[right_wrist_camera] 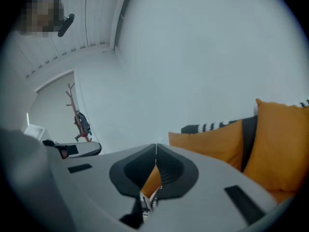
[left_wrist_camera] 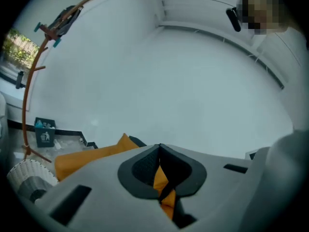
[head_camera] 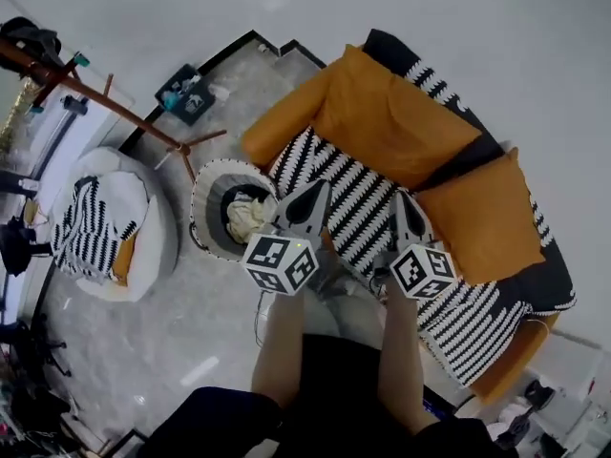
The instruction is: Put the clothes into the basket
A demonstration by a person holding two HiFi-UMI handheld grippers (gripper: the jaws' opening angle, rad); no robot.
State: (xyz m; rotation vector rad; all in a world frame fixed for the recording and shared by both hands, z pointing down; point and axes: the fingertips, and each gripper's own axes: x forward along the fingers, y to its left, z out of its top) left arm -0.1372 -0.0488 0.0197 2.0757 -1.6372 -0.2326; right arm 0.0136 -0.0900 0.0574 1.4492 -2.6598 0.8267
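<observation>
The round basket [head_camera: 205,184] with a pale rim stands on the floor left of the sofa, and a cream cloth [head_camera: 246,218] lies inside it. The basket [left_wrist_camera: 26,173] also shows at the lower left of the left gripper view. My left gripper [head_camera: 313,197] is raised in front of me, just right of the basket, with its jaws shut. My right gripper [head_camera: 405,206] is level with it over the sofa seat, also shut. In the gripper views the left gripper [left_wrist_camera: 160,146] and the right gripper [right_wrist_camera: 156,149] point at the white wall; only sofa colours show through the gaps behind the tips.
An orange-cushioned sofa [head_camera: 382,132] with a black-and-white striped throw [head_camera: 358,198] fills the right. A wooden coat rack [head_camera: 95,98] leans at the upper left. A white pouf [head_camera: 153,246] bearing a striped cloth [head_camera: 91,227] sits at the left. A blue box [head_camera: 186,92] stands by the wall.
</observation>
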